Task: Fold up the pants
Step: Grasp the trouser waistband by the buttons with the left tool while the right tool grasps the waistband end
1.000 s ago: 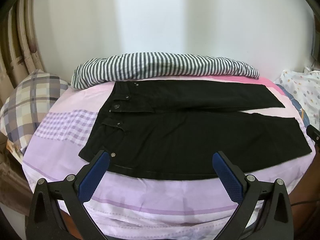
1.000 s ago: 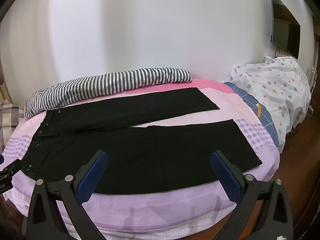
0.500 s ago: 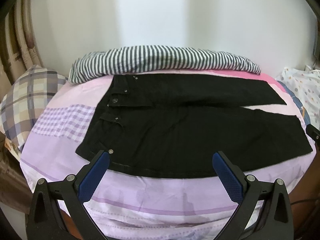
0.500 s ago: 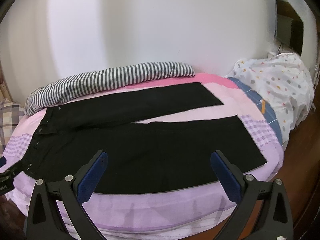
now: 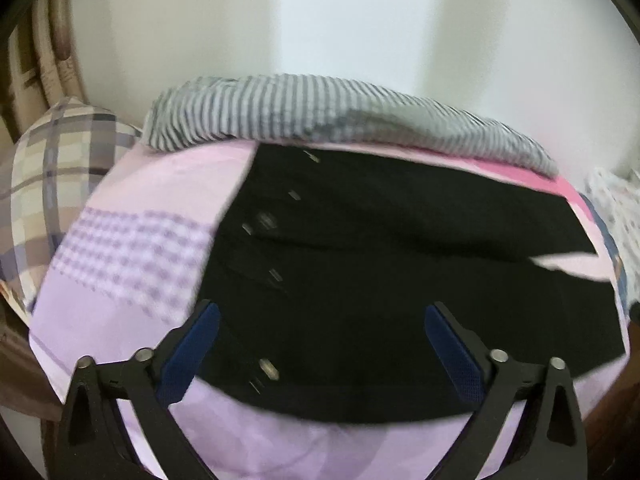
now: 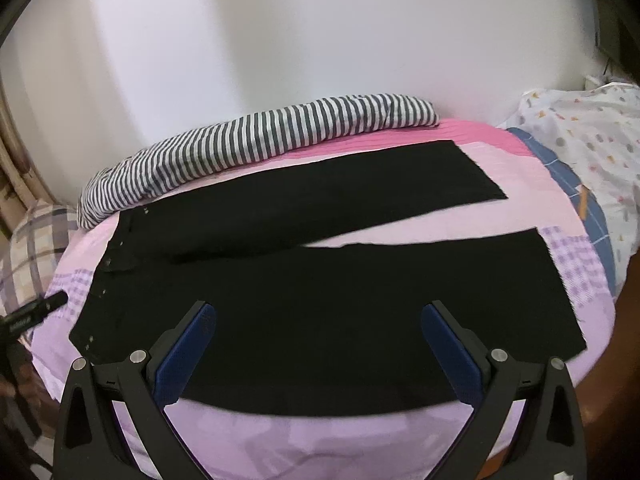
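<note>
1. The pants are soft and limp, of a dark cloth that looks rather thick, like denim. They will likely sag and drape when lifted, so one corner alone will not carry the shape.
2. The waistband looks like the stiffest and heaviest part, with its buttons and rivets. It seems the better place to hold than the thin middle of a leg.
3. A good hold for the first fold is probably the near edge: the near waist corner for the left side and the near leg hem for the right side, so the near leg can go over the far leg.
4. The pants are black and lie flat on the bed, which has a pink and purple sheet. The waist is on the left and the two legs spread apart toward the right, with a strip of sheet between them.
5. The hem of the near leg looks a little frayed.
6. A striped blanket lies behind the pants, along the wall.
7. The left gripper hangs over the waist end. Its fingers are wide apart and are closing a little, with nothing held between them.
8. The right gripper hangs over the near leg, its fingers wide apart and holding nothing.
</note>
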